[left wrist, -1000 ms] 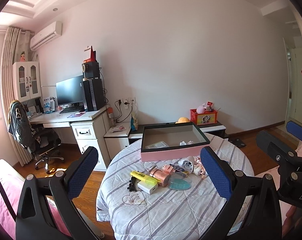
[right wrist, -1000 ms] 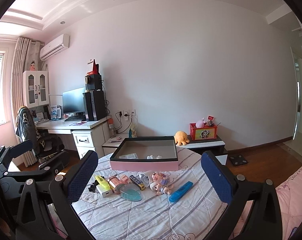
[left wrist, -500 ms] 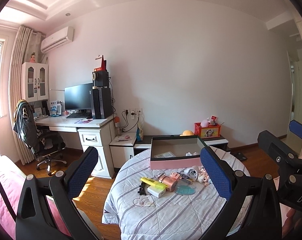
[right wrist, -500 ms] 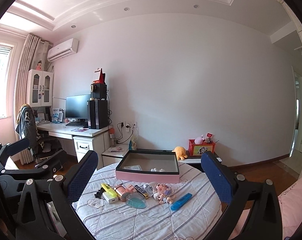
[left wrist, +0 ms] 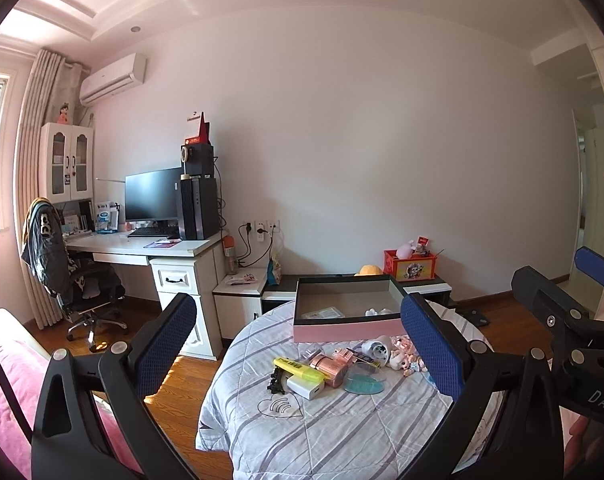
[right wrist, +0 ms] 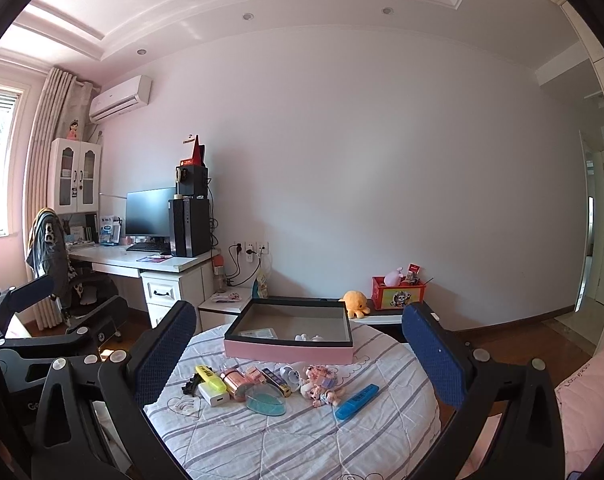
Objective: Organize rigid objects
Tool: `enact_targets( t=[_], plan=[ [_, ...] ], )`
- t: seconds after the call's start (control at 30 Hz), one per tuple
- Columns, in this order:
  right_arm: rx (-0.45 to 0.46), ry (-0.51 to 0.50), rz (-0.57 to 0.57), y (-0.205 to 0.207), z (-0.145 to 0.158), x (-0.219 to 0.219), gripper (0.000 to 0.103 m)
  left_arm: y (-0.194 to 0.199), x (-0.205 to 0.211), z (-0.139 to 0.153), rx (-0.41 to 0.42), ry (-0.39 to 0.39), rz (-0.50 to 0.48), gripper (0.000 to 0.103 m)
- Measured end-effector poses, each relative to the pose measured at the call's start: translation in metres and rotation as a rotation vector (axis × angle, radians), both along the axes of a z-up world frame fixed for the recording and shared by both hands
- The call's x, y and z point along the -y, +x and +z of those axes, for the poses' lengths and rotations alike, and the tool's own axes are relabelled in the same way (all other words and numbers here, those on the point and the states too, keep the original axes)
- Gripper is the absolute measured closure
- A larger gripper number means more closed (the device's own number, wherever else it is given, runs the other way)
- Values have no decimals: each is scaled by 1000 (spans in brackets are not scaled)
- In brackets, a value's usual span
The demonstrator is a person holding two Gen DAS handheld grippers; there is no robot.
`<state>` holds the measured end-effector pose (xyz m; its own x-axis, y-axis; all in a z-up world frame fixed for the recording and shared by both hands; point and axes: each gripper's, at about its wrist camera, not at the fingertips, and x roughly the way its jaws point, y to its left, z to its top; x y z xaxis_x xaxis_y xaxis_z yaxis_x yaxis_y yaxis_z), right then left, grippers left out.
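Note:
A pink box (left wrist: 344, 330) (right wrist: 285, 353) with a dark rim stands open at the back of a round table with a striped cloth (left wrist: 342, 432) (right wrist: 285, 436). In front of it lie a yellow highlighter (left wrist: 297, 368) (right wrist: 210, 376), a white charger (left wrist: 305, 387), a rose-gold case (left wrist: 330, 369) (right wrist: 234, 383), a teal disc (left wrist: 364, 383) (right wrist: 265, 403), a small doll (right wrist: 320, 388) and a blue marker (right wrist: 357, 401). My left gripper (left wrist: 299, 346) and right gripper (right wrist: 297, 354) are open, empty and held back from the table.
A white desk (left wrist: 141, 248) with monitor and computer tower stands at the left, an office chair (left wrist: 77, 284) beside it. A low cabinet (left wrist: 426, 286) behind the table holds a red box and a yellow plush (right wrist: 354, 302). Pink bedding (right wrist: 590, 400) lies at the right.
Both grippers have pulled back and tilted up, so the table looks smaller and lower and more ceiling shows. The objects on the table have not moved.

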<state>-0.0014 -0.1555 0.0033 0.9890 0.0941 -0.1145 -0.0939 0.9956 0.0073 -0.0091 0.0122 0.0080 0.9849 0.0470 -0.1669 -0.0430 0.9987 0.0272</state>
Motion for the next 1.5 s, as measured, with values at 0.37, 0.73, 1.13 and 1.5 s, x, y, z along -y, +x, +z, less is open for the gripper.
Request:
enact_targets(
  t=[0.37,0.73,1.13,1.5],
  plan=[
    [-119,7,-28,44,-41,10,0,52,-3,-46,-134,-26,-39,0],
    [-355,23,-90,118,-126,44,0,141,-26,-139,-437,-82,9,0],
    [-541,25,-103,175,-186,64,0,224,-18,-214,-666,-60,32,0],
    [-630,37,-137,213,-200,79,0,276,-10,-225,-724,-7,30,2]
  ],
)
